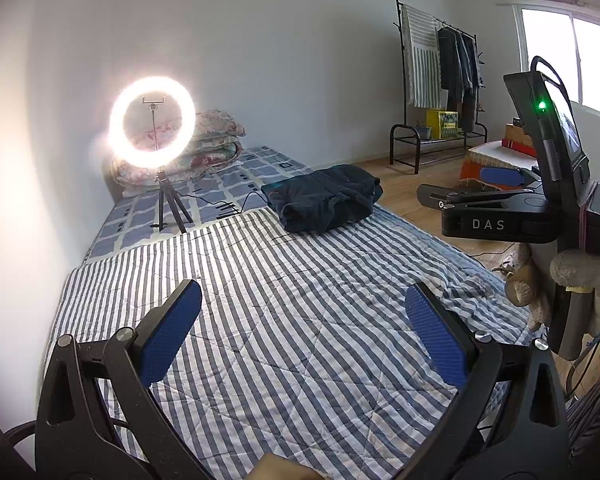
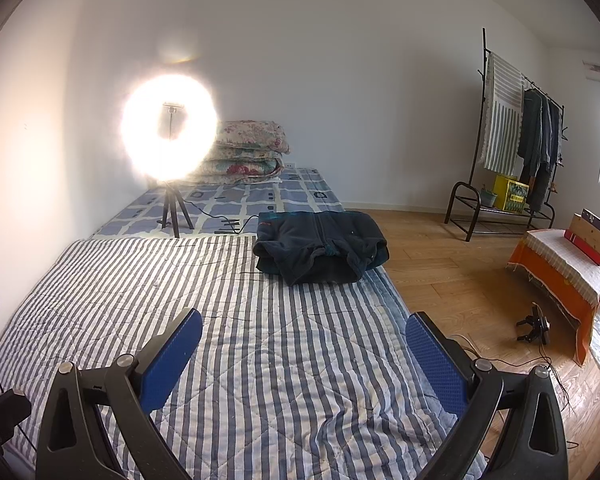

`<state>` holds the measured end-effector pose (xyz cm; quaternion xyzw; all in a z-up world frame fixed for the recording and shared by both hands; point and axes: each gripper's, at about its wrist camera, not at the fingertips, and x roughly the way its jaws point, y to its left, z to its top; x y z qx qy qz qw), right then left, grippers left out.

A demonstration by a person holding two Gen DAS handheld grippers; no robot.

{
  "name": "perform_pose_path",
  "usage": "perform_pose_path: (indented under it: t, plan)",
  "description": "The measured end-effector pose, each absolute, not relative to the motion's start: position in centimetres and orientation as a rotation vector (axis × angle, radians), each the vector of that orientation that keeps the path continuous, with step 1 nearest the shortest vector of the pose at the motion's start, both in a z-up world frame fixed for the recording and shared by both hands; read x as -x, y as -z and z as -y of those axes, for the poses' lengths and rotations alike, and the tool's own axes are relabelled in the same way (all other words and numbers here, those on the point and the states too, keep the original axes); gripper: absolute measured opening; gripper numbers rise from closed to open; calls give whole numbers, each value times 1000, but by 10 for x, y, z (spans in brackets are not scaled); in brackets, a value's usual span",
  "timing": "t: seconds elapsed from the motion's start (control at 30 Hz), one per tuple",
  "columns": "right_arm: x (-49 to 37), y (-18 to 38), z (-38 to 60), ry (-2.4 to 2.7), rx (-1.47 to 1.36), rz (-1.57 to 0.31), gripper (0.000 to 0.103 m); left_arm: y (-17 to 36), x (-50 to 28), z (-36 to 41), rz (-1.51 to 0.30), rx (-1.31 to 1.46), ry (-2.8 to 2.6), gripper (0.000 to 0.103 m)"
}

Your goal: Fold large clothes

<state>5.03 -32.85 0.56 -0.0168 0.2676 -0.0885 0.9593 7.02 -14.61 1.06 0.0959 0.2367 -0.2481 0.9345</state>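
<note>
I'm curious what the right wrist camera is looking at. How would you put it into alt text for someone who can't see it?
A folded dark jacket lies on a striped quilt covering a bed, seen between the open blue-padded fingers of the right gripper, which holds nothing. Behind it a lit ring light stands on a tripod before stacked floral bedding; a clothes rack stands at right.

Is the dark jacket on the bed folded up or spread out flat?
Folded. The dark jacket sits as a compact, layered bundle on the striped quilt, its zipper front on top and edges tucked under.

Folded jacket on quilt; ring light behind-left
</note>
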Motion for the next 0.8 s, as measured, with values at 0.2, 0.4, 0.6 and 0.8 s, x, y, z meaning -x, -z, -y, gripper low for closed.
perform_pose_path:
  t: [0.2, 0.4, 0.6, 0.8]
  plan:
    - [-50, -5, 329, 181, 34, -544, 103, -11, -71, 147, -485, -192, 506, 103]
    - [-49, -5, 329, 184, 33, -544, 103, -14, -73, 147, -495, -183, 504, 103]
    - [-47, -4, 328, 190, 29, -545, 103, -17, -80, 142, -525, -148, 485, 103]
    - [-48, -4, 329, 189, 29, -545, 103, -19, -85, 138, -535, -129, 428, 103]
